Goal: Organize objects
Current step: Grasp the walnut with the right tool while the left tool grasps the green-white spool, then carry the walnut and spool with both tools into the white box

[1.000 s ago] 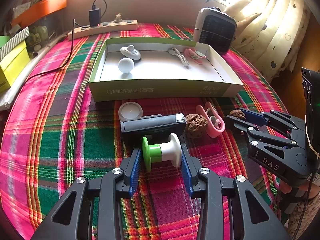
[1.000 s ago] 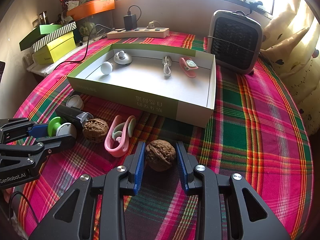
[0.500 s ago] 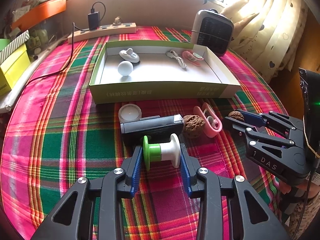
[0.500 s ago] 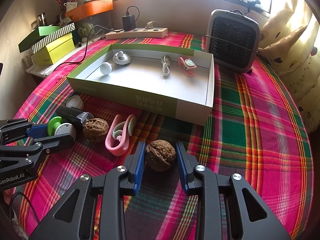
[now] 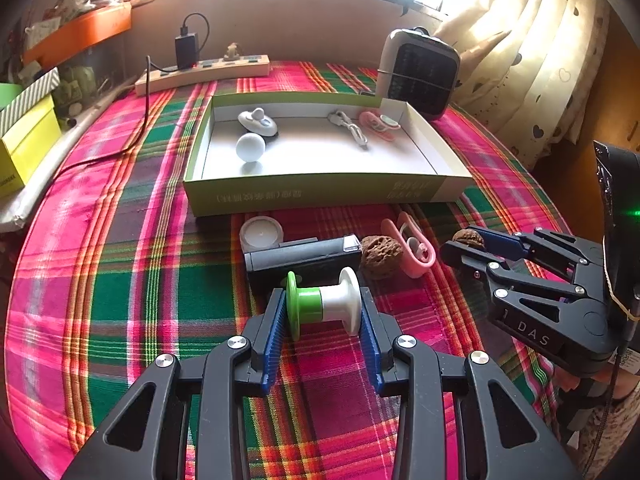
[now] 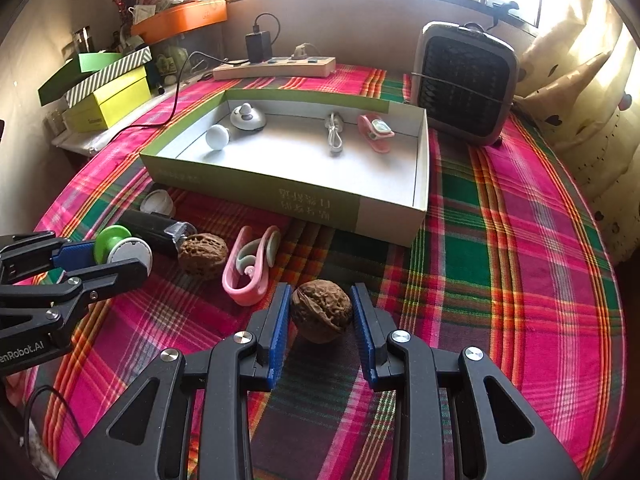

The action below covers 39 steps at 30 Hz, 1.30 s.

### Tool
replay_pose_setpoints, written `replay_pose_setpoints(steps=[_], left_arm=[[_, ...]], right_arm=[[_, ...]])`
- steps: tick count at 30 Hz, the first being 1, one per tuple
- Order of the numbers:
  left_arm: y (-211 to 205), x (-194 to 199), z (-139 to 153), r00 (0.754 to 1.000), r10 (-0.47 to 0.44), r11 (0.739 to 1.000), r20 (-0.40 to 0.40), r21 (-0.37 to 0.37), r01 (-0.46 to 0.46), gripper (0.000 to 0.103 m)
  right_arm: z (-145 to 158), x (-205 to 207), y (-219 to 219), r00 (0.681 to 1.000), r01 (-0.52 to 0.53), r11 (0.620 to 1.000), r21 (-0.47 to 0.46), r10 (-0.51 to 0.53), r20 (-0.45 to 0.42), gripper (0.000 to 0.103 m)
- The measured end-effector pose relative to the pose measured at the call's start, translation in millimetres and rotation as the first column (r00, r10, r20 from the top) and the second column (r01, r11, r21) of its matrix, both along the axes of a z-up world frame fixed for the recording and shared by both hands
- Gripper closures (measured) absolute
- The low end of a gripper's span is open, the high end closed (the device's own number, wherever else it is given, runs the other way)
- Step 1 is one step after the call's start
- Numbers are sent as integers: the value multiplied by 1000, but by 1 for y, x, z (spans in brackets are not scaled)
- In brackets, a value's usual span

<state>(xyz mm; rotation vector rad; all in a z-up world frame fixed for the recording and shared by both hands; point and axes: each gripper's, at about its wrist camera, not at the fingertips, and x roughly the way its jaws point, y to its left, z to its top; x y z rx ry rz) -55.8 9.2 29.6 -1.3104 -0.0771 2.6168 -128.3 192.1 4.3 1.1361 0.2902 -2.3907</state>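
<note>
Two wrinkled brown walnuts [image 6: 320, 310] [image 6: 202, 253], two pink plastic clips [image 6: 251, 266] [image 6: 375, 131], one green-and-white spool [image 5: 323, 305], one shallow cardboard tray [image 6: 256, 190].

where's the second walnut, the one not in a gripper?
In the right wrist view, the loose walnut lies on the cloth left of centre, between the black torch and the pink clip.

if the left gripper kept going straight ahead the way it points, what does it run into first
Probably the dark grey rectangular device lying crosswise just beyond the green-and-white plastic spool held in the left gripper; the spool would touch it first. Behind it stands the green cardboard tray. Depth is uncertain.
</note>
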Motion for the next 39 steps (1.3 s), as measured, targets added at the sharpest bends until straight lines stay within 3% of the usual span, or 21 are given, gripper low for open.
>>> replay_pose_setpoints(steps=[22,39], left_arm=[[-1,-4,30,998,-15,1000,-64,-10,14,71],[-5,-42,38,997,-22,1000,-74,-12,21,71]], right_arm=[[35,1,-1,998,6,999,-35,-8,-65,71],[53,-29,-8,995,21,999,-42,-25,-92,71]])
